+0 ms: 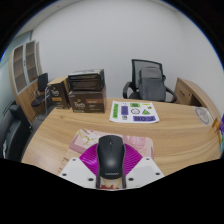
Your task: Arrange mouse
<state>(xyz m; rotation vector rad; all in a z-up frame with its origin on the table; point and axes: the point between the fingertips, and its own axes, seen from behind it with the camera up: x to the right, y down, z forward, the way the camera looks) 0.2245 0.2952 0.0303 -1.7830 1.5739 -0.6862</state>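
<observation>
mouse (110, 156): black computer mouse, lengthwise between your two fingers, tail end toward you, nose pointing out across the table. it sits over a purple mat (95, 155) that shows at either side of it.

gripper (110, 174): your white fingers (76, 172) flank the mouse closely on both sides; you cannot tell from this view whether both pads press on it or only stand beside it.

table (80, 128): light wood top with a curved near edge. you have open wood ahead of the mouse and to its left; the far edge runs beside the chairs.

sheet (136, 112): white printed sheet lying flat on the table beyond the mouse, with green and purple marks; its writing is too small for you to read.

boxes (84, 93): dark cardboard boxes stacked at the far left end of the table, closed, contents hidden from you. one shows a pale label with lettering you cannot make out.

office chair (147, 79): black mesh-backed chair beyond the far edge, behind the sheet. second black chair (38, 92) left of the boxes.

shelf unit (24, 66): light wood, against the left wall, behind the second chair.

small items (205, 115): at the right edge of the table, too small for you to identify.
</observation>
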